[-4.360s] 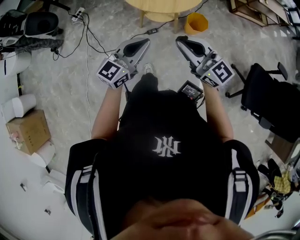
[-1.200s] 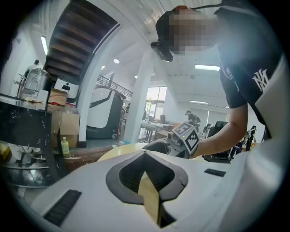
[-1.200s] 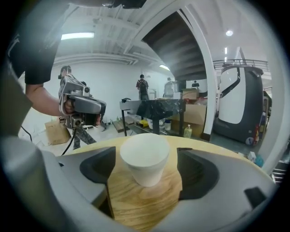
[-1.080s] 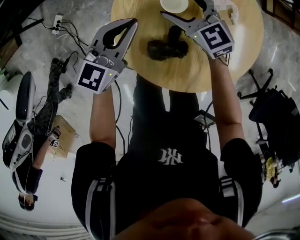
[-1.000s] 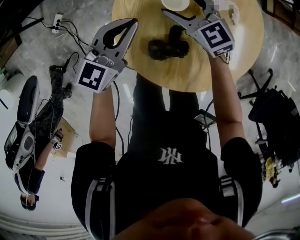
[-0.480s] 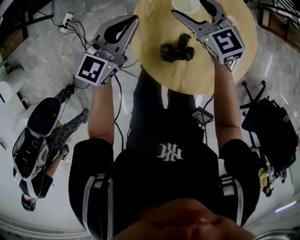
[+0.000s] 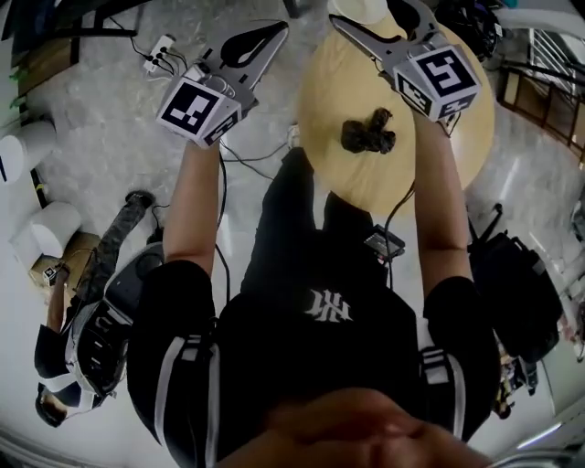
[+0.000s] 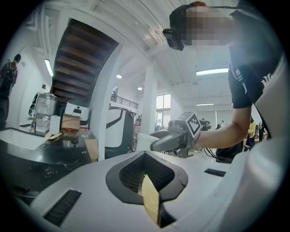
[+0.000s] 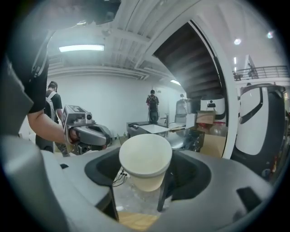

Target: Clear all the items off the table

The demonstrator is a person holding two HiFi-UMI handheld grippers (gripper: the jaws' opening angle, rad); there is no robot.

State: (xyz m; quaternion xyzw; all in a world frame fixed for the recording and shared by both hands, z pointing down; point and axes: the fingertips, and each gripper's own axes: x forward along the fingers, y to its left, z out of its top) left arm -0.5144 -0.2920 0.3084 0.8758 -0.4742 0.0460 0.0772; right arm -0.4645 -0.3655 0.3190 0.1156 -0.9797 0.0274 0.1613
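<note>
A round wooden table (image 7: 430,155) stands in front of me, with a dark crumpled lump (image 7: 368,132) lying on it. My right gripper (image 7: 370,14) is raised over the table's far side, shut on a white paper cup (image 7: 356,8). In the right gripper view the cup (image 9: 145,156) hangs upright between the jaws of the right gripper (image 9: 145,180), clear of the table edge below. My left gripper (image 7: 277,27) is held up left of the table over the floor. Its jaws are shut at the tips with nothing between them, as the left gripper (image 8: 146,153) view also shows.
Cables and a power strip (image 7: 160,50) lie on the grey floor at the upper left. Another person (image 7: 82,338) is at the lower left beside a cardboard box (image 7: 55,265). A black office chair (image 7: 516,292) stands at the right. White cylinders (image 7: 32,146) stand at the left edge.
Both grippers have risen. The right one has lifted the paper cup off the table. The table now appears smaller and farther right in the head view.
</note>
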